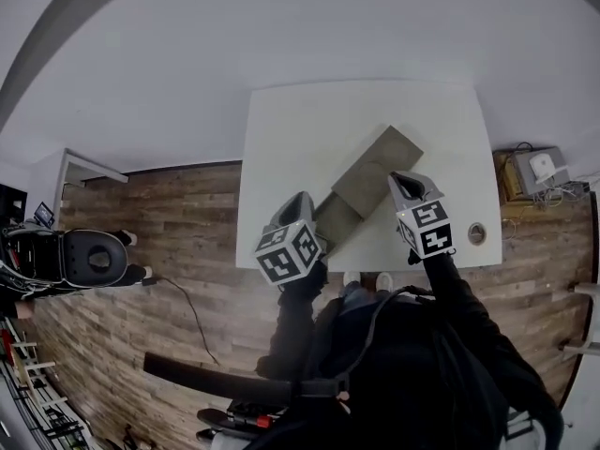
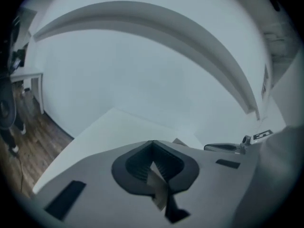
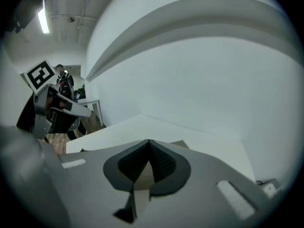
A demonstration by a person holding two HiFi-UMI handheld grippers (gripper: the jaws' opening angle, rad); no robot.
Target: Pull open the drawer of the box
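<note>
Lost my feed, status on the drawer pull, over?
Left gripper shut, at the drawer end. Right gripper shut, beside the box. Drawer looks partly out. Nothing seen blocking it.

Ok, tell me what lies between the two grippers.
The near end of the box lies between the left gripper and the right gripper, on the table. The head view shows it.

The box [image 1: 375,172] is grey, the table [image 1: 291,139] white
</note>
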